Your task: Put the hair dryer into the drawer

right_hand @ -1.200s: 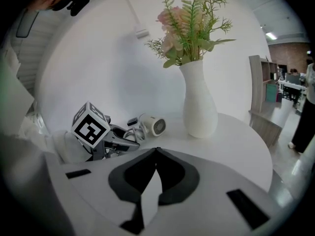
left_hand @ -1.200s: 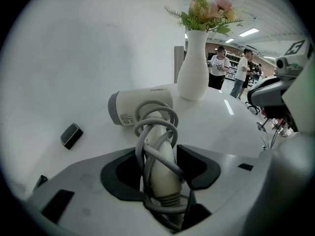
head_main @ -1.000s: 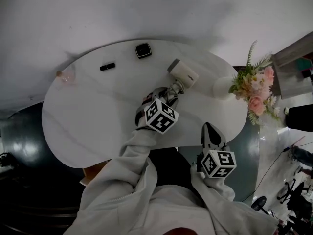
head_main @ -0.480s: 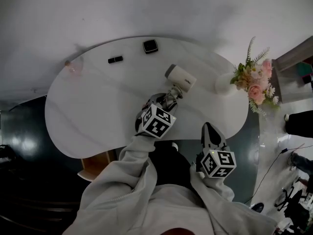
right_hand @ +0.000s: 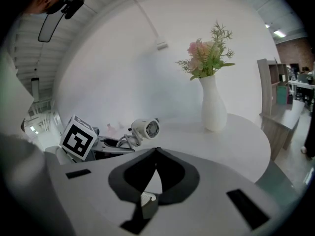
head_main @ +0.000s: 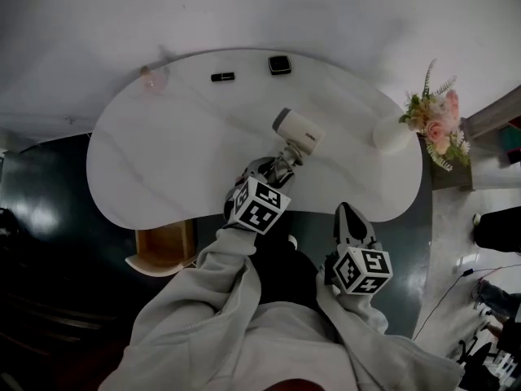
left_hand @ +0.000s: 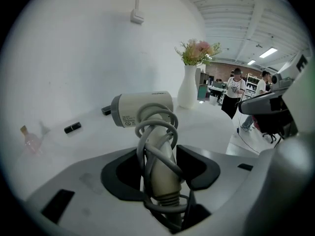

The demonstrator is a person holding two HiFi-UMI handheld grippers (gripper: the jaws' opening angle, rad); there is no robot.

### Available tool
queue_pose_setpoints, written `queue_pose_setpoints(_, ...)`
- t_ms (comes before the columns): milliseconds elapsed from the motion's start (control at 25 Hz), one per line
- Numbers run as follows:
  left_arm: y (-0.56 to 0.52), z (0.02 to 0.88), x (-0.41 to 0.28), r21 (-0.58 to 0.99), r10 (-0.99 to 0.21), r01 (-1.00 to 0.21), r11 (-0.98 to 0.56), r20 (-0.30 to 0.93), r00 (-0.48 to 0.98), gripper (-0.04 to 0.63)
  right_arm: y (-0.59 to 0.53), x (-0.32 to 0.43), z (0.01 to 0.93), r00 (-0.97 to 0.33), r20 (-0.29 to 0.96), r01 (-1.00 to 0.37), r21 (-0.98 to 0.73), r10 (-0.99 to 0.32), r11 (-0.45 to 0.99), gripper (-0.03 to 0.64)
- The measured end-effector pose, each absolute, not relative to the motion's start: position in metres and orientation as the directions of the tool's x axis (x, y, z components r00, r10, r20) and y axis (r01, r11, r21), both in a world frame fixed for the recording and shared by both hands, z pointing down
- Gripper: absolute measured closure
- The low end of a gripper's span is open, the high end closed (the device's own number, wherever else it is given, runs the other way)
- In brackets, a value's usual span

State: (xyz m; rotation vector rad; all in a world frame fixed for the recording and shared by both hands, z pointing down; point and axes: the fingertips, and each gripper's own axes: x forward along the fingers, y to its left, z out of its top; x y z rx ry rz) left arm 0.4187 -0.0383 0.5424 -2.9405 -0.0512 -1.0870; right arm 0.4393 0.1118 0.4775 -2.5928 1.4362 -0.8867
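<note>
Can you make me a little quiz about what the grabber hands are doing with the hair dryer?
1. True or false: the left gripper is shut on the hair dryer.
2. What is wound round the hair dryer's handle? A) a cord B) a ribbon C) nothing
3. Fill in the blank: the flowers stand in a white ____.

Key: 1 true. 2 A. 3 vase.

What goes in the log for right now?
left gripper: jaws shut on hair dryer handle, over table | right gripper: jaws shut, empty | drawer: open, hair dryer not in
</note>
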Motion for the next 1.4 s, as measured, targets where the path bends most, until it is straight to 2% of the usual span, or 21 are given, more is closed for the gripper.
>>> queue_pose_setpoints(640, -0.084, 0.535, 0.302, 0.031, -0.159, -0.224, -0.974, 0.611, 0.775, 0.391, 0.038, 0.368, 0.489, 0.170, 0.481, -0.896, -0.288, -0.860, -0.338, 0.568)
queue_pose_setpoints(1400, -0.139, 0.527, 0.095, 0.093, -0.358, -0.521, -0.849, 0.623, 0.695, 0.393, -0.068, 0.214, 0.477, -0.104, 0.495, -0.964, -0.265, -0.863, -0.036, 0.567)
